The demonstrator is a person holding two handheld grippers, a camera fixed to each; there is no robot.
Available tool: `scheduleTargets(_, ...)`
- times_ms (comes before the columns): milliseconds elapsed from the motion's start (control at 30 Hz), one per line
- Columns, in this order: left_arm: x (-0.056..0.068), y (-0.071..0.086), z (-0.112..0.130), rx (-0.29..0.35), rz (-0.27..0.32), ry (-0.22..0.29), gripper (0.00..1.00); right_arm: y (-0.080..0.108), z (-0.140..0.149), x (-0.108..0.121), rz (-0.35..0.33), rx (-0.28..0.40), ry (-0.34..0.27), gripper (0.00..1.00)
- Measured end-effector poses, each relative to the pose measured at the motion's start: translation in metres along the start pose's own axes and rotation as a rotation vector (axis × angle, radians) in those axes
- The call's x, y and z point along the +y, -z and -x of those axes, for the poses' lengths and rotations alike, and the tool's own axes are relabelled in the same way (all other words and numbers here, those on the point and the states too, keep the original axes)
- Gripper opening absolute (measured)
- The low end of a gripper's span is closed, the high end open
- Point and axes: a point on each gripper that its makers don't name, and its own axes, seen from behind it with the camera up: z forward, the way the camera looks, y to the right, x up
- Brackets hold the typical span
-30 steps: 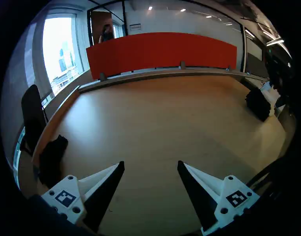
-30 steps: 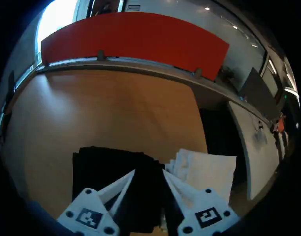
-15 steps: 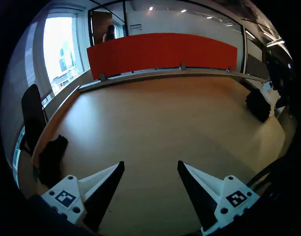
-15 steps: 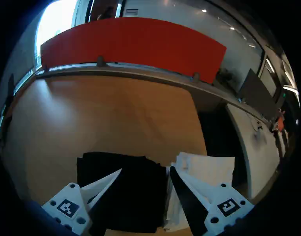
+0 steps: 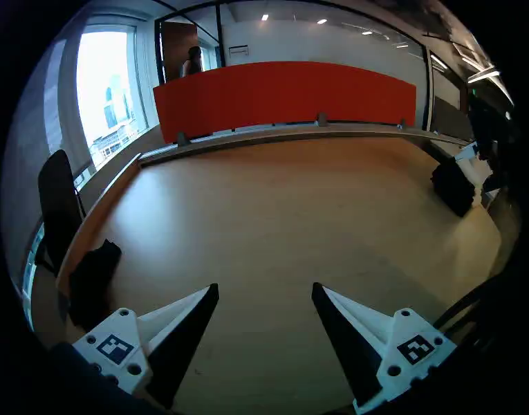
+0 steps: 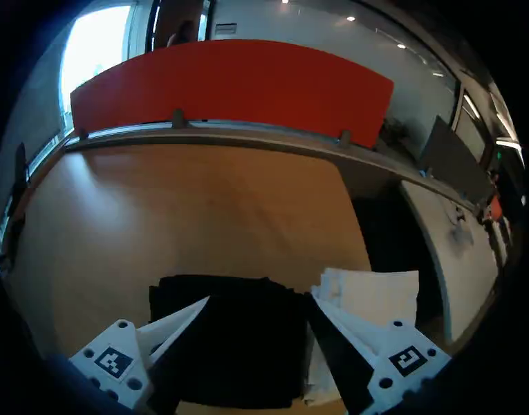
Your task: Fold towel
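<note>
- Black towel (image 6: 250, 346) lies folded flat as a thick rectangle at the lower centre of the right gripper view, on the near part of a wooden table (image 6: 160, 207).
- Its upper edge runs straight across the frame, and its layered folds show at the upper left corner.
- A stack of white towels (image 6: 375, 297) sits just beside it to the right, also folded. The two seem to touch along their sides, though the right finger covers part of that seam.
- The right gripper (image 6: 258, 298) stands with its jaws spread wide, gripping nothing. Both fingertips lie over the upper part of the black towel, but whether they rest on the cloth I cannot tell.
- A red partition (image 6: 229, 86) curves along the far edge of the table in the upper half of the frame, and a pale desk (image 6: 451, 256) shows at the right edge beyond a dark gap.
- In the left gripper view the left gripper (image 5: 265, 284) is likewise wide apart and holds nothing, with bare tabletop between its fingers.
- A dark bundle (image 5: 91, 277) sits at the lower left edge of that tabletop, with a black chair (image 5: 57, 200) behind it.
- Another dark lump (image 5: 452, 183) lies at the right edge of the frame, too small to identify.
- A bright window (image 5: 108, 104) fills the upper left, and a person (image 5: 193, 61) stands behind the partition near the top.
</note>
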Motion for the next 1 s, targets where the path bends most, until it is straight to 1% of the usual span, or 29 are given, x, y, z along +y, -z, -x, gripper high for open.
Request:
scheduleTargets(267, -0.003, 0.002, 0.001, 0.001, -0.003, 0.002, 1.0, -0.001, -0.003, -0.012, -0.016, 0.007, 0.004, 0.97)
scheduleTargets(567, -0.006, 0.003, 0.0, 0.0, -0.006, 0.003, 1.0, -0.01, -0.001, -0.024, -0.033, 0.0, 0.014, 0.97)
scheduleTargets(767, -0.008, 0.004, 0.003, -0.007, -0.011, 0.005, 1.0, -0.016, 0.003, -0.027, -0.038, -0.01, 0.016, 0.97)
scheduleTargets(1000, -0.01, 0.006, 0.008, -0.017, -0.019, 0.003, 1.0, -0.029, 0.011, -0.026, -0.034, -0.028, 0.017, 0.97)
